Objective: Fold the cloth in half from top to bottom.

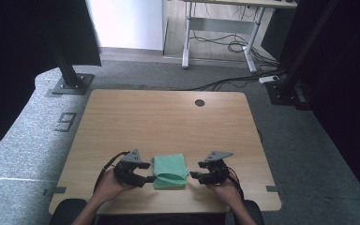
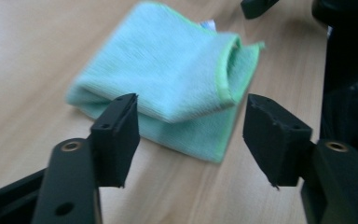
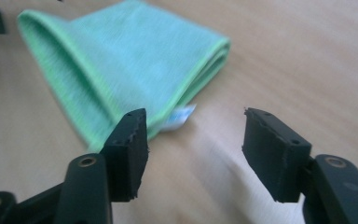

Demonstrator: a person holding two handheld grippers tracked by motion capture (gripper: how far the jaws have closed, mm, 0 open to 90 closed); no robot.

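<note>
Lying folded on the table [image 1: 122, 117], a soft, limp green cloth [image 1: 170, 171] is sitting between both half-open, empty tongs, left [image 1: 148, 172] and right [image 1: 195, 170], best pinched at its hemmed edge.

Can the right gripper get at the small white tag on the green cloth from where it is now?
Probably yes. The right gripper is open, the white tag pokes out from the green cloth's edge just ahead of its fingers, and nothing lies between them.

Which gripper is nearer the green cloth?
Left, narrowly. The left gripper sits at the folded green cloth's left edge, jaws open and nothing between them. The right gripper stands just off its right edge, also open, a sliver of table between.
</note>
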